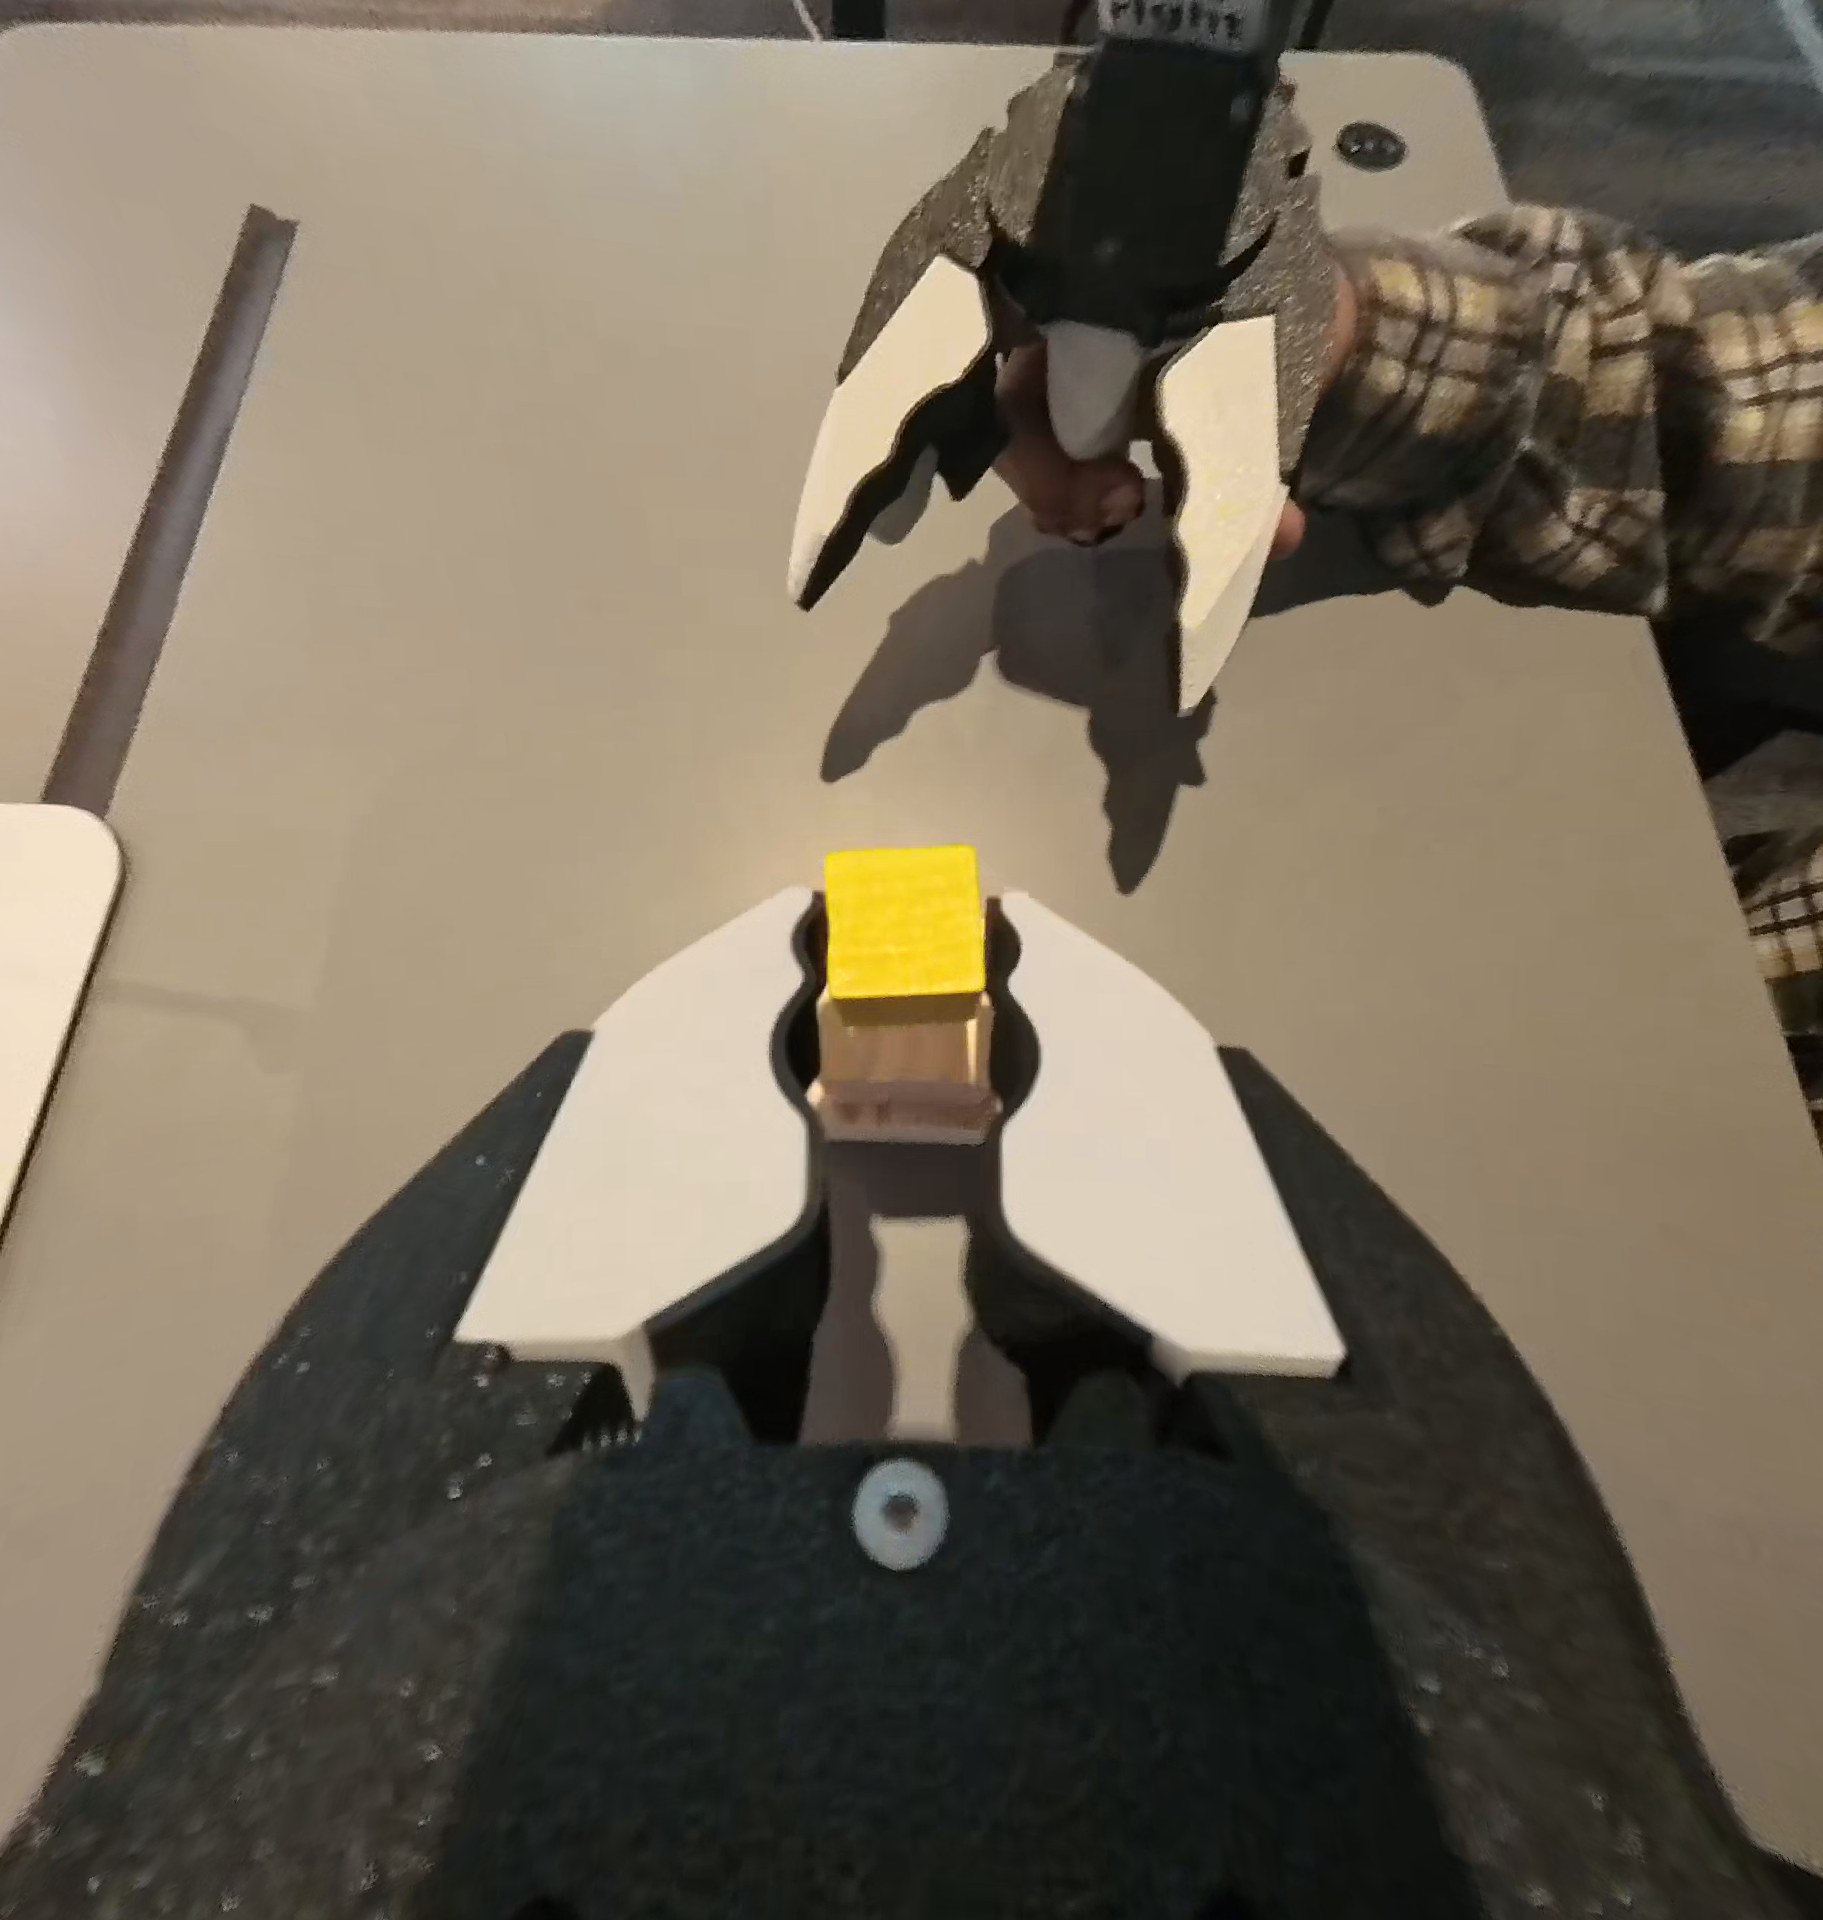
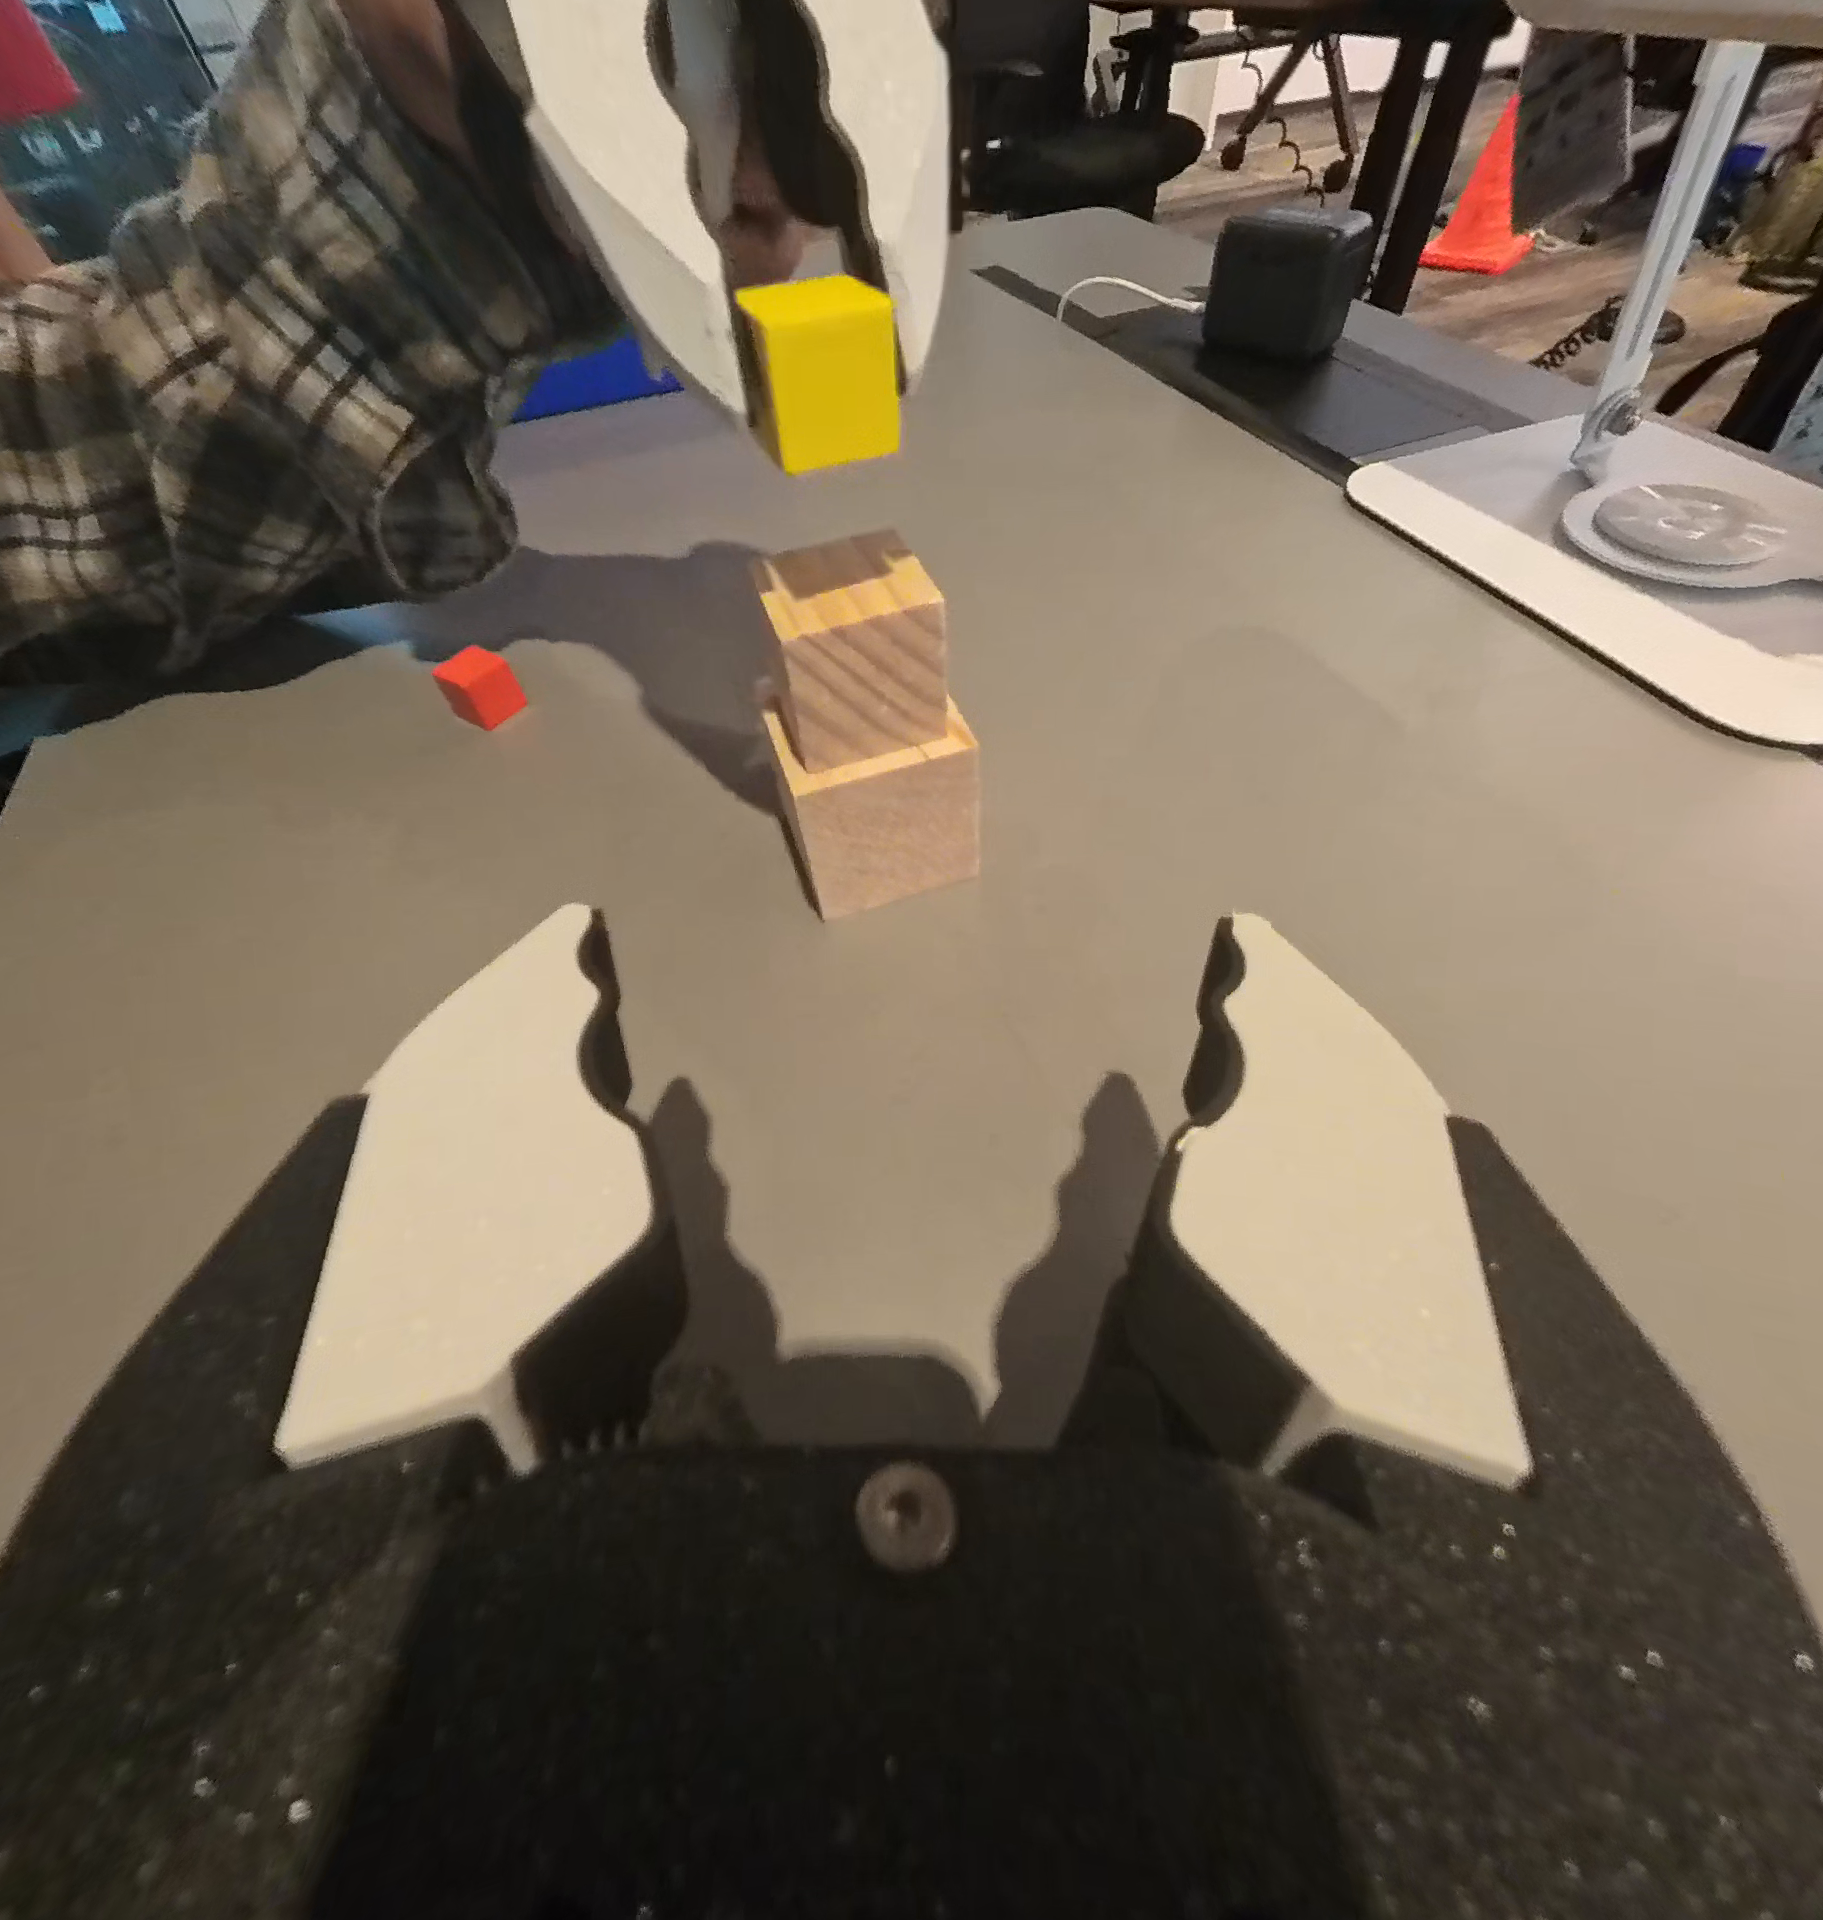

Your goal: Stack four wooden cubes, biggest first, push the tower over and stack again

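left gripper (image 1: 905, 935) clamping yellow cube (image 2: 822, 372) above two-cube stack (image 2: 865, 717) | right gripper (image 2: 912, 935) spread, empty | red cube (image 2: 480, 685) on tabletop (image 2: 1302, 935) | risk: off-centre release topples stack

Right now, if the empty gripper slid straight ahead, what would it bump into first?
Probably the big cube at the bottom of the stack. The right gripper is open and points at it across bare table, though its height is hard to judge.

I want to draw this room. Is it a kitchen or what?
Probably an office or workshop, not a kitchen. Behind the grey table stand a rolling office chair, an orange traffic cone on a wooden floor, and a white lamp stand on the next desk.
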Available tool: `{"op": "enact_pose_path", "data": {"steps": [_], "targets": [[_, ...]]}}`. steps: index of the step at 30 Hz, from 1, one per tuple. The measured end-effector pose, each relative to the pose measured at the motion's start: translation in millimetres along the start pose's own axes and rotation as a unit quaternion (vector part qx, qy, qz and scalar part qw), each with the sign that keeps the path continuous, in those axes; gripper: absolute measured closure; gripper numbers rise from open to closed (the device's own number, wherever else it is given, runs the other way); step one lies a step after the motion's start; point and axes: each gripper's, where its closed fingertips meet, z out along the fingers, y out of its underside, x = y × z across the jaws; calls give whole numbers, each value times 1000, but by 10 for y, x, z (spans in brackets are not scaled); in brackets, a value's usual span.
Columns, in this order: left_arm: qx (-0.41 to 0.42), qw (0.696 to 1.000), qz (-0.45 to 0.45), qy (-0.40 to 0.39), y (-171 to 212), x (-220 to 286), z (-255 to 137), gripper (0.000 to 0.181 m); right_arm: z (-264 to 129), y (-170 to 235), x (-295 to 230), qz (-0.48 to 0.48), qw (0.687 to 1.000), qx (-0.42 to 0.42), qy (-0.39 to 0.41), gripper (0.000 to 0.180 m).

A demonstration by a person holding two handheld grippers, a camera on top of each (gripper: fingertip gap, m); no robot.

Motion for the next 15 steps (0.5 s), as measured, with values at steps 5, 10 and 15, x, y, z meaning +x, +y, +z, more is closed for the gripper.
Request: {"op": "enact_pose_path", "data": {"steps": [5,10,15], "targets": [[-20,1000,11,1,80,-8,50,152,10,14,1,3,1000,0,-3,74],[-21,1000,13,9,98,5,97,152,14,28,4,4,1000,-3,-3,74],[-24,1000,13,14,142,-10,135,152,4,20,11,5,1000,0,-3,74]]}}
